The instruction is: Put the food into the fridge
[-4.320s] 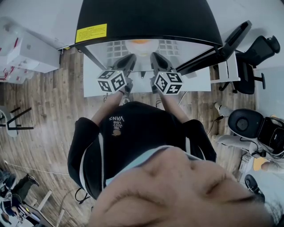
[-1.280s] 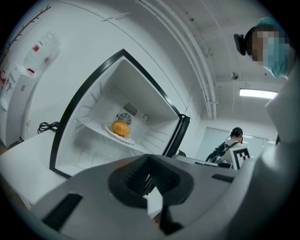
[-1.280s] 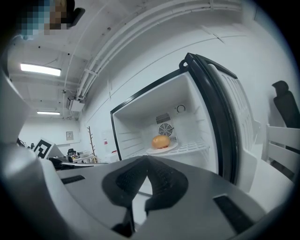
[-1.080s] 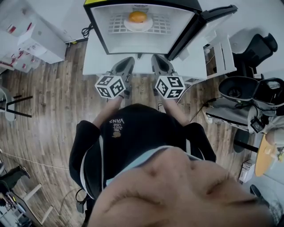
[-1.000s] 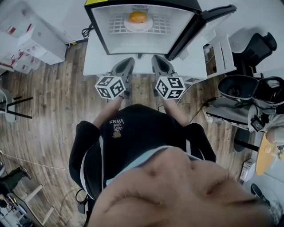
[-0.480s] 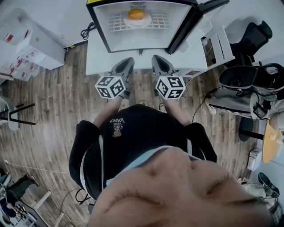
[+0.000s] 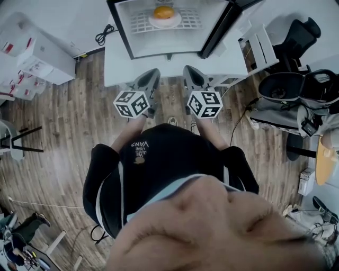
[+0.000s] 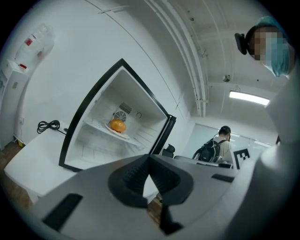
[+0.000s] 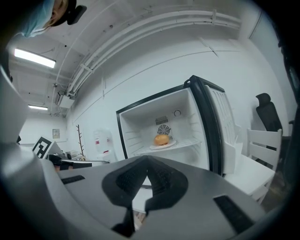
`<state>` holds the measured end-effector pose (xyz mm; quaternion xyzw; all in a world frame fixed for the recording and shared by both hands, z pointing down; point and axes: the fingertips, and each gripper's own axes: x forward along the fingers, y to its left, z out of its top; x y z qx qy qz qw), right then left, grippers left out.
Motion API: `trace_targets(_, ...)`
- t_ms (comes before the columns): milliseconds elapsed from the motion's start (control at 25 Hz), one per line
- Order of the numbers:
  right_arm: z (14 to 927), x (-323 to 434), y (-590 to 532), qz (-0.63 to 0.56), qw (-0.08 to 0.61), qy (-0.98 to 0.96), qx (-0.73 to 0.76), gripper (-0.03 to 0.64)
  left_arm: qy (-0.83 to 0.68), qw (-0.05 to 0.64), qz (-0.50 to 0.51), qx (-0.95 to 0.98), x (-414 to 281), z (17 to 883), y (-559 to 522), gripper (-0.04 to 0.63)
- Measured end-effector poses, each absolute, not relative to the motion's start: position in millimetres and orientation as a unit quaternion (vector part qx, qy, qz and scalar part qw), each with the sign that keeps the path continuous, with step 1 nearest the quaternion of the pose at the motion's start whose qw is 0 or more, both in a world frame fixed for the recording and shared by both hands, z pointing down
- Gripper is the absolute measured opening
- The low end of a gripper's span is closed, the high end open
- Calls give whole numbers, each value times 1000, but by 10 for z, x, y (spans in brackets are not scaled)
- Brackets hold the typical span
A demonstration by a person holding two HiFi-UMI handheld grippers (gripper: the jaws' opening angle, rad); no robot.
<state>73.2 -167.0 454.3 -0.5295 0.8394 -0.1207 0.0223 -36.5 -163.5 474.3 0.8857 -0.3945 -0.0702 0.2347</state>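
Observation:
An orange round food (image 7: 163,11) sits on a white plate (image 7: 165,21) on the wire shelf of the open fridge (image 7: 123,32), at the top of the head view. It also shows as the orange food (image 8: 117,125) in the left gripper view and the orange food (image 9: 161,139) in the right gripper view. My left gripper (image 7: 152,75) and right gripper (image 7: 188,73) are side by side in front of the fridge, well short of its opening. The left gripper (image 8: 149,159) is shut and empty. The right gripper (image 9: 147,161) is likewise shut with nothing in it.
The fridge door (image 7: 220,29) stands open to the right. The fridge rests on a low white platform (image 7: 119,66). A black cable (image 7: 103,37) lies at its left, near white boxes (image 7: 37,55). Black office chairs (image 7: 296,39) crowd the right. A person with a backpack (image 8: 214,149) stands far off.
Earlier both grippers were at the fridge's opening; they have since drawn back, and the fridge has slid up toward the head view's top edge. Both stay shut.

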Motion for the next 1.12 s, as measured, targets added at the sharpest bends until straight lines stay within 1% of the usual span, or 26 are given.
trace_targets(680,4593,543,-1237,-118,21,825,-553,12,-378,241,-68,891,-595,4829,-1223,17)
trace_targets(1120,4544,644,-1267,-110,12,832,-543,12,-394,234,-77,886,-536,4757,-1242,17)
